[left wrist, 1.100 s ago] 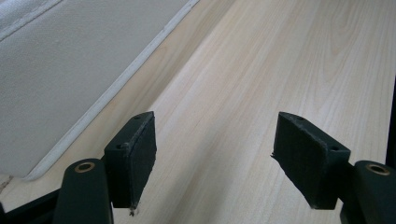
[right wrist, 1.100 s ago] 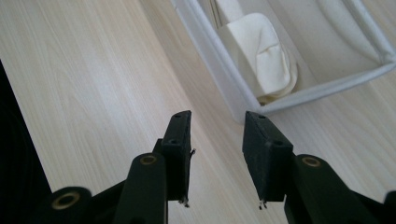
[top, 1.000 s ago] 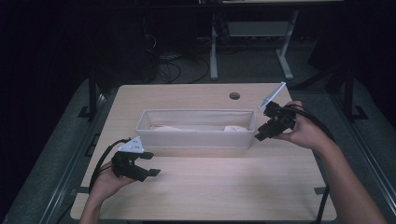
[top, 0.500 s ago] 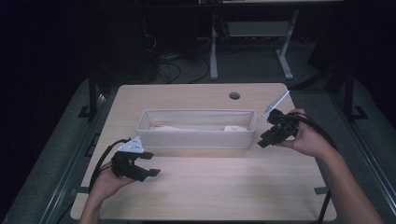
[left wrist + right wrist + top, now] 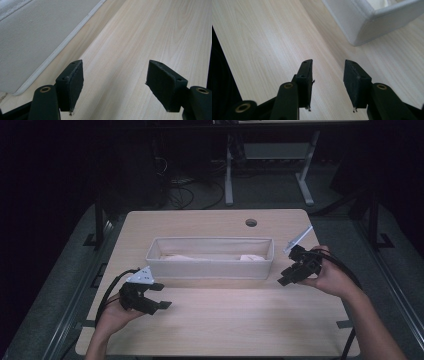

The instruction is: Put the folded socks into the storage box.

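A long white fabric bin (image 5: pixel 210 267) stands across the middle of the light wooden table (image 5: pixel 225 325). Pale, folded-looking items (image 5: pixel 180 256) lie inside it. My left gripper (image 5: pixel 160 296) rests low in front of the bin's left end, held by a hand, open with bare wood between its jaws (image 5: pixel 115 75). The bin's wall (image 5: pixel 32 37) sits to the upper left in the left gripper view. My right gripper (image 5: pixel 286 276) hovers just off the bin's right end, open and holding nothing (image 5: pixel 328 65). The bin's corner (image 5: pixel 362 25) lies ahead of it to the right.
A round cable hole (image 5: pixel 251 222) sits near the table's far edge. Beyond the table are dark floor, cables and the legs of a white stand (image 5: pixel 229 180). Black cables trail from both grippers off the near edge.
The right gripper has come down and slightly nearer, from beside the bin's far right corner to just off its near right end. The left gripper has stayed put.
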